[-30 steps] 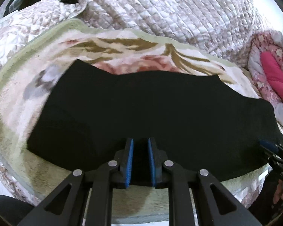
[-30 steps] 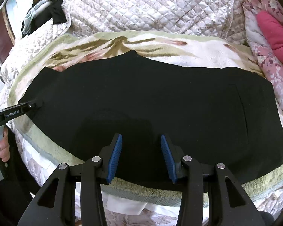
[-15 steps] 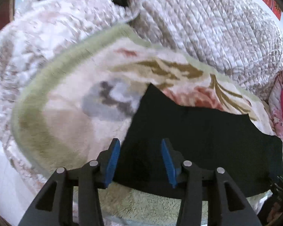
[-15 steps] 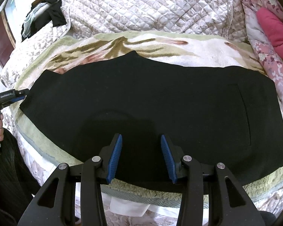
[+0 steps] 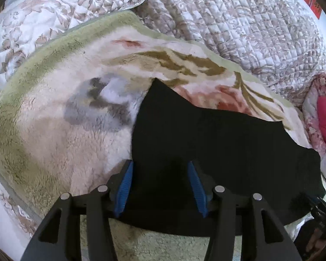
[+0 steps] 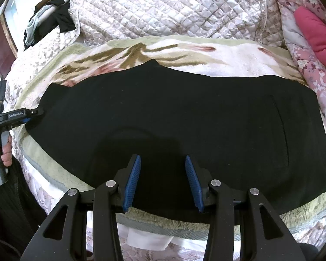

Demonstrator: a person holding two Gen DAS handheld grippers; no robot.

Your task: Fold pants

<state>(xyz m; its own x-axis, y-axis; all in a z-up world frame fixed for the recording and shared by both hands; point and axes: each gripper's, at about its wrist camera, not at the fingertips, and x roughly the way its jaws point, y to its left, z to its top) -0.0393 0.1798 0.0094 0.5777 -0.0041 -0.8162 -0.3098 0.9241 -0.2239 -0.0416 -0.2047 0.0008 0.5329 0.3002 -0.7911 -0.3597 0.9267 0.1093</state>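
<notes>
The black pants lie flat on their side — folded leg over leg — stretching from the left edge of the right wrist frame to its right edge. A pocket seam shows at the right, and a peak in the cloth's upper edge sits just left of centre.

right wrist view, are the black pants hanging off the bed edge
No, the black pants lie flat on the fleece blanket, with a strip of blanket showing along their near edge.
</notes>
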